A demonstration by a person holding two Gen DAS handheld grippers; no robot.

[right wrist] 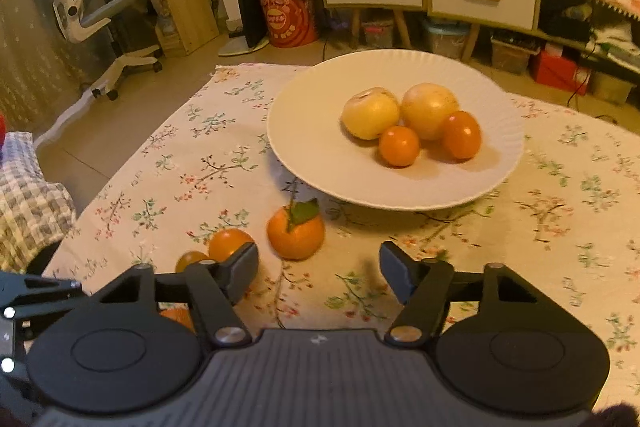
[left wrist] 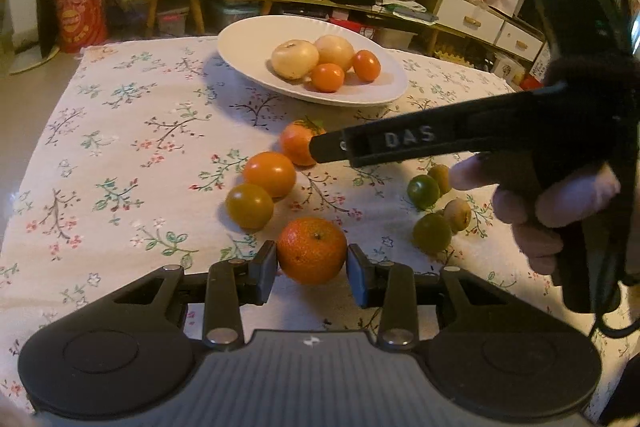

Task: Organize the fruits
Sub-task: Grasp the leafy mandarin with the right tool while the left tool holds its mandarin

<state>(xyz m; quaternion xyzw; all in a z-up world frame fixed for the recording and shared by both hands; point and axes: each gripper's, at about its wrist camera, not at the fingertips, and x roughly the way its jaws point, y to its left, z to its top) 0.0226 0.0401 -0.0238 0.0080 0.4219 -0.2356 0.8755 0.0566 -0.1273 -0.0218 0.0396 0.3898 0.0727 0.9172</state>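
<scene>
On the desk (left wrist: pixel 120 131), under a flowered cloth, the left hand-held gripper (left wrist: pixel 311 273) has its pads pressed on either side of a mandarin (left wrist: pixel 312 250), held at the near edge of the scattered fruit. Just beyond it lie two smooth orange fruits (left wrist: pixel 262 187) touching one another, and past those a leafy mandarin (right wrist: pixel 296 233), partly hidden in the left wrist view by the finger of the right hand-held gripper (right wrist: pixel 319 269), which reaches across from the right with a person's hand (left wrist: pixel 552 203) on its grip. In its own view that gripper's jaws stand about half apart with nothing between them, the leafy mandarin just ahead and to the left of the gap. To the right sit several small green fruits (left wrist: pixel 434 211) in a loose cluster. Farther back the white plate (right wrist: pixel 304 131) carries two pale yellow fruits (right wrist: pixel 400 113) and two orange ones (right wrist: pixel 430 141).
</scene>
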